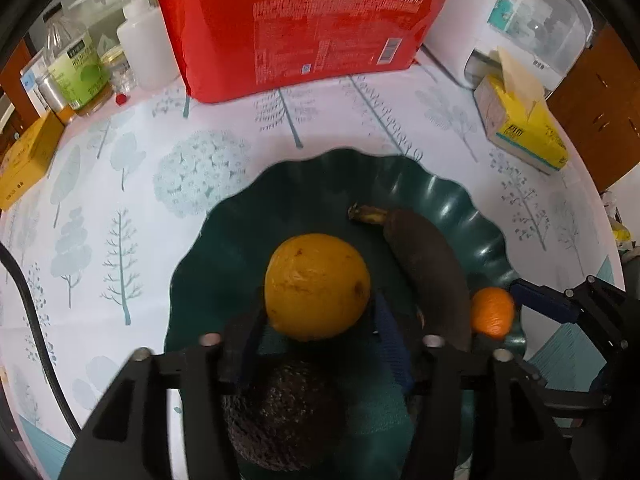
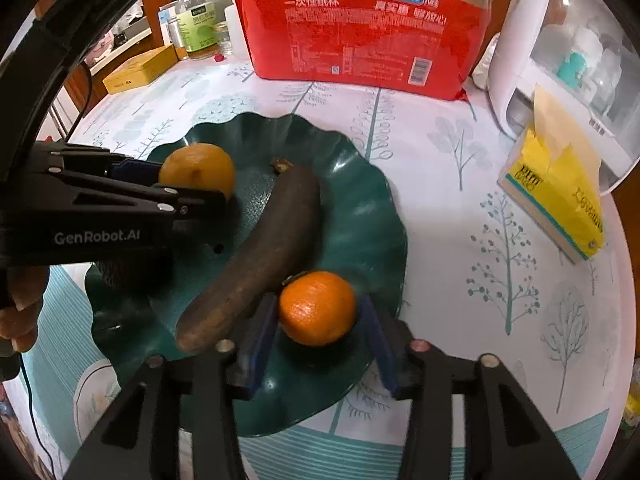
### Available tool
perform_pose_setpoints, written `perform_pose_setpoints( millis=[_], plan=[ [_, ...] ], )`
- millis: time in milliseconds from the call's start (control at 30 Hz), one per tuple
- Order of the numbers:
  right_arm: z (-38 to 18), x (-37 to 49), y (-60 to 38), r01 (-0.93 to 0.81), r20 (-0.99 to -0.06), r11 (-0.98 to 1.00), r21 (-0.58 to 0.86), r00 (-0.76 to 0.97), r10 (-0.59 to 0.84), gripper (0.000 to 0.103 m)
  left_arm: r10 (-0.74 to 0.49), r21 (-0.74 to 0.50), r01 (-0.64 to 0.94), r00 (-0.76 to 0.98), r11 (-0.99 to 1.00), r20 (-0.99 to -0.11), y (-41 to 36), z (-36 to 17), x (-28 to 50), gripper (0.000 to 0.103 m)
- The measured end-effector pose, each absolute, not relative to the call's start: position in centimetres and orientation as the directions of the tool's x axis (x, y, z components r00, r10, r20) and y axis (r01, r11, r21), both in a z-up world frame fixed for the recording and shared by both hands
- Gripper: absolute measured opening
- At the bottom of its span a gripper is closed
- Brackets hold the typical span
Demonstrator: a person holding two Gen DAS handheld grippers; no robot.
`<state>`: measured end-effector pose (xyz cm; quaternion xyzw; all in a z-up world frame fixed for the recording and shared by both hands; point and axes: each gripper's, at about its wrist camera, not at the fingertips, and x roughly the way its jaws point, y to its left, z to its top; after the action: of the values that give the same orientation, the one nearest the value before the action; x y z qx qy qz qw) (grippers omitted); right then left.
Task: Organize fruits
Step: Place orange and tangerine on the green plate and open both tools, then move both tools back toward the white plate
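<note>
Both fruits sit in the green plate (image 2: 360, 200) w/ the banana (image 2: 256, 256). Left gripper (image 1: 316, 332) stands open around the yellow orange (image 1: 316, 284), right gripper (image 2: 316, 344) open around the small orange (image 2: 316, 308), pads apart, probably for release.

A home dining area. The bench (image 2: 440, 152) wears a white cloth printed with pale trees. On it sit a red pack of paper cups (image 2: 360, 36), a yellow tissue box (image 2: 560, 200), a green-labelled bottle (image 1: 80, 72) and a white appliance (image 2: 560, 60). Brown wooden cabinets (image 1: 600, 100) stand behind.
</note>
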<state>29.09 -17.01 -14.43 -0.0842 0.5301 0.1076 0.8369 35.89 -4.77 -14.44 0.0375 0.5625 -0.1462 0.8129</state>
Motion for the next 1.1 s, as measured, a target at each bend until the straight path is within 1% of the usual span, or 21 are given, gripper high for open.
perform_pose_setpoints(
  millis=[33, 67, 133, 333, 467, 700, 1000, 1100],
  plan=[
    [-14.2, 29.0, -17.0, -0.273, -0.901, 0.962, -0.032, 0.425, 0.091, 0.051, -0.198, -0.104, 0.28, 0.333, 0.954, -0.922, -4.7, -14.0, 35.9, 0.072],
    [-13.9, 29.0, -17.1, -0.274, -0.897, 0.961, -0.032, 0.432, 0.094, 0.053, -0.2, -0.102, 0.279, 0.347, 0.955, -0.916, -4.7, -13.5, 35.7, 0.078],
    [-13.2, 28.8, -17.2, -0.274, -0.888, 0.962, -0.017, 0.446, 0.111, 0.055, -0.198, -0.094, 0.282, 0.366, 0.955, -0.909, -4.8, -12.6, 35.3, 0.082],
    [-11.1, 28.2, -17.3, -0.264, -0.865, 0.964, 0.012, 0.481, 0.142, 0.056, -0.187, -0.08, 0.277, 0.384, 0.958, -0.904, -4.6, -10.6, 34.4, 0.083],
    [-10.2, 27.9, -17.4, -0.25, -0.86, 0.967, 0.038, 0.485, 0.159, 0.056, -0.188, -0.079, 0.269, 0.406, 0.96, -0.895, -4.1, -9.2, 33.3, 0.089],
    [-8.7, 25.9, -17.0, -0.22, -0.859, 0.974, 0.059, 0.485, 0.162, 0.056, -0.241, -0.128, 0.282, 0.409, 0.951, -0.88, -3.1, -6.4, 30.4, 0.09],
    [-4.9, 22.2, -16.2, -0.172, -0.842, 0.984, 0.044, 0.523, 0.129, 0.056, -0.26, -0.125, 0.306, 0.452, 0.944, -0.853, -1.2, -2.2, 25.6, 0.091],
    [-3.8, 21.1, -16.0, -0.153, -0.837, 0.987, 0.048, 0.533, 0.123, 0.056, -0.263, -0.123, 0.305, 0.472, 0.944, -0.841, -0.3, -0.7, 23.7, 0.095]
  ],
)
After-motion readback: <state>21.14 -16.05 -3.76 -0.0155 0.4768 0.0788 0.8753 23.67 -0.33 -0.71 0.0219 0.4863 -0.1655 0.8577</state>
